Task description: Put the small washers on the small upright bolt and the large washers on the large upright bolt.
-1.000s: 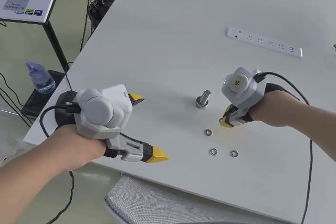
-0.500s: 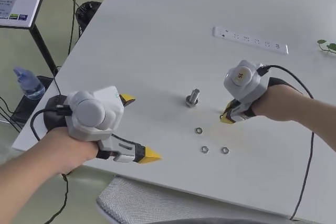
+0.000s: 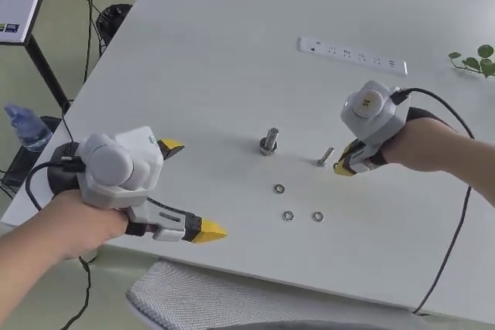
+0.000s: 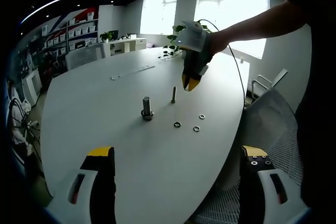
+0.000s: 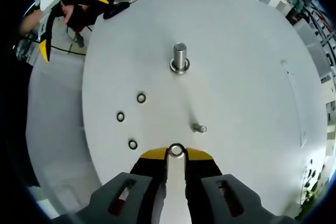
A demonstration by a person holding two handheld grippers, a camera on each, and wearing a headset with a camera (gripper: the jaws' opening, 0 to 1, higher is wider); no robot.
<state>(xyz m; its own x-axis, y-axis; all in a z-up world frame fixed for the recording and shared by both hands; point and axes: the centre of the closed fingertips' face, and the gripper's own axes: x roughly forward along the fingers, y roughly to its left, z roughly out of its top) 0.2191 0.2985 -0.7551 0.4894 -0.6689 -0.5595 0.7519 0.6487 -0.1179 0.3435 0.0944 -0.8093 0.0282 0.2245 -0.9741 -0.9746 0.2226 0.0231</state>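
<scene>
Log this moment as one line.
right tongs: shut on washer | left tongs: open | small bolt: upright | loose washers: three

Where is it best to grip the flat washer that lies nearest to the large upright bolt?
Grip the washer across its outer rim, on two opposite edges, coming straight down from above. It lies flat and thin on the table, so from the side the jaws would probably slip over it. The large bolt stands apart, leaving room.

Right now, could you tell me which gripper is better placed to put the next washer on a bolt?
Right. The right gripper is shut on a washer beside the small bolt; the left gripper is open, empty, near the table edge, farther from it.
</scene>
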